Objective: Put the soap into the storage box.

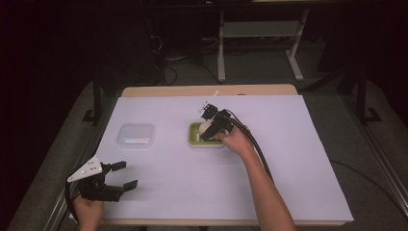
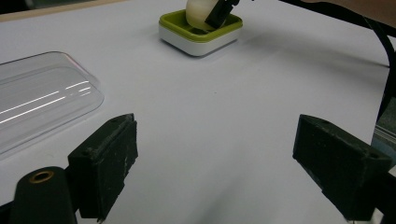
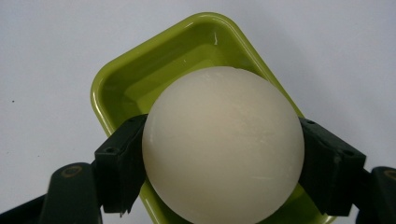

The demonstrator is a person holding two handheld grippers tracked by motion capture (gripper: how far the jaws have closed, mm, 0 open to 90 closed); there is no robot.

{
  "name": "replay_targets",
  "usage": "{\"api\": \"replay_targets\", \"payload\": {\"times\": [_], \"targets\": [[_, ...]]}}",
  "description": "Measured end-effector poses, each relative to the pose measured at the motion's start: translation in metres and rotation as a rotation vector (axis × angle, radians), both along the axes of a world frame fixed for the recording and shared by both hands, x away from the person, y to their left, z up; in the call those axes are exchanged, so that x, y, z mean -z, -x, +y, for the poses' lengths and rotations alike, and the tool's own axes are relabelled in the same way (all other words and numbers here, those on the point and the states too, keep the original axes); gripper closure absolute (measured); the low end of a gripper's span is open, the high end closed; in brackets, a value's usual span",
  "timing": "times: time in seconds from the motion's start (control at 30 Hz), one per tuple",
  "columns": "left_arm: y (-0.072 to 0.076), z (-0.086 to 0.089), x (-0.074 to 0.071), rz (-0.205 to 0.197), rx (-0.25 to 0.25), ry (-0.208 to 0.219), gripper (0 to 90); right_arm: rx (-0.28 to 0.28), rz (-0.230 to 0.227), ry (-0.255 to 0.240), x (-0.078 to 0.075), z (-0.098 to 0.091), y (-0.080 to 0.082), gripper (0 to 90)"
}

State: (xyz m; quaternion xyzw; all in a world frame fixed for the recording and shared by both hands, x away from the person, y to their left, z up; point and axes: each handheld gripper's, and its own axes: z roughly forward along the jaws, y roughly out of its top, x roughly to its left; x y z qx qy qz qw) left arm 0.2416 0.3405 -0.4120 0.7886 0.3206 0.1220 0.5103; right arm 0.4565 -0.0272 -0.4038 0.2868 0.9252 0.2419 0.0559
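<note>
Cream-white ball (image 3: 223,144): clamped between the right gripper (image 1: 211,126) jaws, over the green tray (image 3: 140,79), apparently for placing or lifting. Left gripper (image 1: 120,175): jaws wide, empty, idle near the clear plastic lid (image 1: 136,135).

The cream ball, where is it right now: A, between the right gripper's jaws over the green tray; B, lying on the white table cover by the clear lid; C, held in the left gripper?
A: the right gripper has its jaws closed on either side of the cream ball, directly above the green tray.
</note>
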Motion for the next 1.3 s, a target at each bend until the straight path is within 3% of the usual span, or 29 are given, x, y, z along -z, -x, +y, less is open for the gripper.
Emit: {"api": "replay_targets", "payload": {"times": [0.97, 1.3], "targets": [[0.001, 0.0, 0.0, 0.0, -0.003, 0.008, 13.2, 0.009, 0.005, 0.012, 0.002, 0.0, -0.001, 23.3], [0.0, -0.001, 0.0, -0.002, 0.0, 0.007, 13.2, 0.019, -0.023, -0.06, -0.012, -0.008, 0.0, 27.4]]}}
